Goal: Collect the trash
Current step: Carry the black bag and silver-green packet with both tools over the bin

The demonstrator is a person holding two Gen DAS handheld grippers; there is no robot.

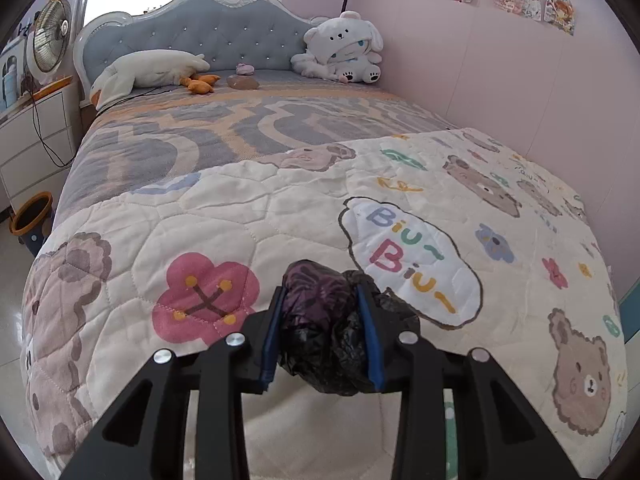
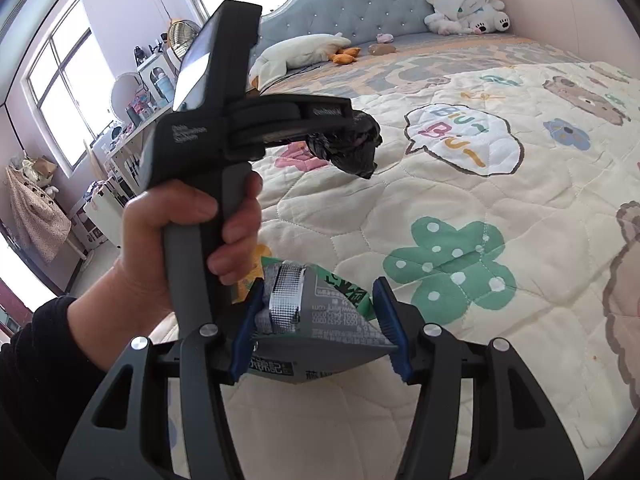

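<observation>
My left gripper (image 1: pixel 320 292) is shut on a crumpled black plastic bag (image 1: pixel 324 320), whose bulk bulges out between and below the blue pads, just above the cartoon quilt (image 1: pixel 240 216). The right wrist view shows the same gripper (image 2: pixel 356 128) from the side, held by a person's hand (image 2: pixel 160 240), with the black bag (image 2: pixel 352 152) hanging off its tip above the bed. My right gripper (image 2: pixel 320 286) is shut on a green and grey snack wrapper (image 2: pixel 332 332); its pads press both sides of the flattened packet near the bed's front edge.
A goose plush (image 1: pixel 152 68), a white bear plush (image 1: pixel 344 48) and small toys lie by the grey headboard. A fan (image 1: pixel 50 38) stands on a white nightstand at the left, with an orange-rimmed bin (image 1: pixel 32 216) on the floor below. A pink wall (image 1: pixel 500 80) runs along the right.
</observation>
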